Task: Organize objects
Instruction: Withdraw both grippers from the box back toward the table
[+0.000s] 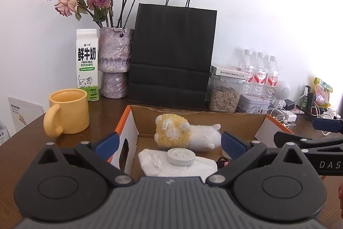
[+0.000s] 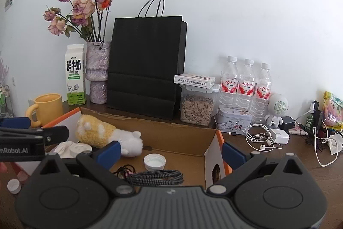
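An open cardboard box (image 1: 199,119) with orange edges sits on the dark wooden table. Inside lie a yellow-and-white plush toy (image 1: 182,134), a white tissue (image 1: 154,162) and a white round disc (image 1: 181,156) resting on the tissue. My left gripper (image 1: 170,144) hovers open over the box's left half, holding nothing. The right wrist view shows the box (image 2: 171,132), the plush toy (image 2: 103,134), a white bottle cap (image 2: 154,162) and a coiled braided cable (image 2: 156,178). My right gripper (image 2: 170,153) is open and straddles the box's right wall.
Along the wall stand a yellow mug (image 1: 68,111), milk carton (image 1: 87,63), vase of dried roses (image 1: 114,61), black paper bag (image 1: 171,55), seed jar (image 2: 197,108), three water bottles (image 2: 246,83) and a tin (image 2: 233,119). Earphones and chargers (image 2: 268,136) lie right of the box; loose caps (image 2: 14,186) lie left.
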`<state>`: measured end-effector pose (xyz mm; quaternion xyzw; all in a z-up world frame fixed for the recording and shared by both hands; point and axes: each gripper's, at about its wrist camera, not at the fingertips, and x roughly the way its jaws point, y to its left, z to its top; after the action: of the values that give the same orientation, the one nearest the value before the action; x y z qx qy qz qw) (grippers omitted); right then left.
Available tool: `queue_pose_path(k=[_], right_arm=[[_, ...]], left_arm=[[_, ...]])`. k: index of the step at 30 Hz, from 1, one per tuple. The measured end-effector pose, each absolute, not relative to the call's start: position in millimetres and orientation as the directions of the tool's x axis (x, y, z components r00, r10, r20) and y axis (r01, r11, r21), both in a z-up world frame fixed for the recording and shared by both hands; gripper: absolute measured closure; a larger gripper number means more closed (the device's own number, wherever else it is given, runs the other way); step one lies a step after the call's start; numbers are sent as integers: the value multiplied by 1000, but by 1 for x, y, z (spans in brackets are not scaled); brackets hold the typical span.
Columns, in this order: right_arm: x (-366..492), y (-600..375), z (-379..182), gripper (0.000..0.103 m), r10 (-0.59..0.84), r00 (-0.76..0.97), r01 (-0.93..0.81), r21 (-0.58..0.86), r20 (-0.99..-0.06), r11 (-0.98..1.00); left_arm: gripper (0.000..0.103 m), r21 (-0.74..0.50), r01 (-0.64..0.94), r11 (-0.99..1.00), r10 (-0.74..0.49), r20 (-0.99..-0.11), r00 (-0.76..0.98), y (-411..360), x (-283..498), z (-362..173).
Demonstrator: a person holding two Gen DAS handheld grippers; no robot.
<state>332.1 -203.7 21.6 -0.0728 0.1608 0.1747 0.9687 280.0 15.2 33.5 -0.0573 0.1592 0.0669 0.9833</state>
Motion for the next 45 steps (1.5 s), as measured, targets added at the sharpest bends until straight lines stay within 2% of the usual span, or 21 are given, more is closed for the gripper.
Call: queue_pose_path(k=[10, 16, 32, 42, 45], right_arm=[[273, -212, 14, 2, 327, 887, -364, -59, -325, 930], [241, -220, 5, 1, 324, 877, -359, -36, -353, 933], [174, -228, -32, 1, 341, 780, -410, -17, -525, 912], [165, -220, -42, 1, 360, 725, -439, 9, -587, 899], [165, -216, -45, 1, 357, 716, -445, 2, -600, 896]], left_arm=[[0, -97, -148, 984, 106, -346, 932, 13, 228, 17], [0, -129, -139, 982, 85, -357, 930, 14, 196, 20], [0, -105, -147, 984, 78, -486, 870, 22, 143, 8], [0, -69, -159, 985, 86, -602, 794, 24, 141, -17], [0, -46, -164, 985, 101, -612, 784, 23, 143, -24]])
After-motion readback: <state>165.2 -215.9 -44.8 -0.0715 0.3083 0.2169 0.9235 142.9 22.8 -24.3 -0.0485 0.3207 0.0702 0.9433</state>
